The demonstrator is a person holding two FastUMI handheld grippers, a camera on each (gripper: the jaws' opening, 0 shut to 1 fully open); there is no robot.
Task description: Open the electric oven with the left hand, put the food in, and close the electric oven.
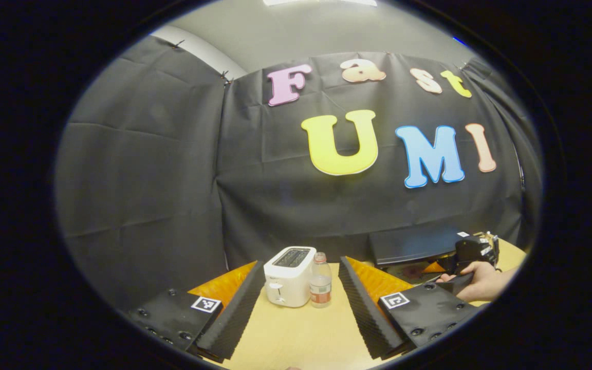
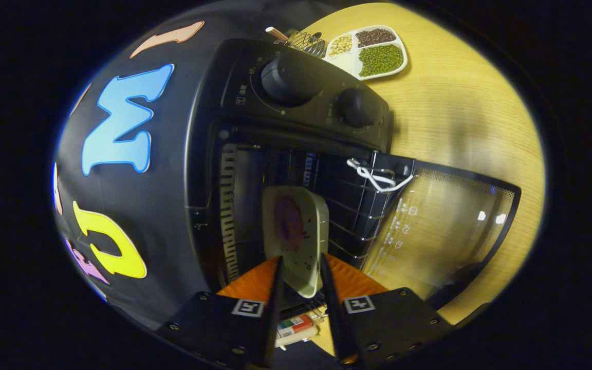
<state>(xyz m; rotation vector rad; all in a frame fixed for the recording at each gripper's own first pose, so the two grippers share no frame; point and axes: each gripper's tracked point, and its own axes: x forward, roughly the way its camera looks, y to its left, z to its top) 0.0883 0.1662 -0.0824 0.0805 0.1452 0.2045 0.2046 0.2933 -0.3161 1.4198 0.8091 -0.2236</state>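
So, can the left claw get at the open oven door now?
Probably not yet: the right claw holds the plate inside the oven, above the open door, and the left claw faces the toaster.

Dim booth lit from a bright ceiling light strip [image 1: 319,2]; strong fisheye bending at edges; small glints on the clear glass oven door [image 2: 445,226].

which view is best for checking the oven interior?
Right gripper view. It looks straight into the open oven: door swung open, wire rack visible, and the plate of food going in, the right gripper clamping its rim. Left gripper view shows just a dark corner of the oven past its open jaws.
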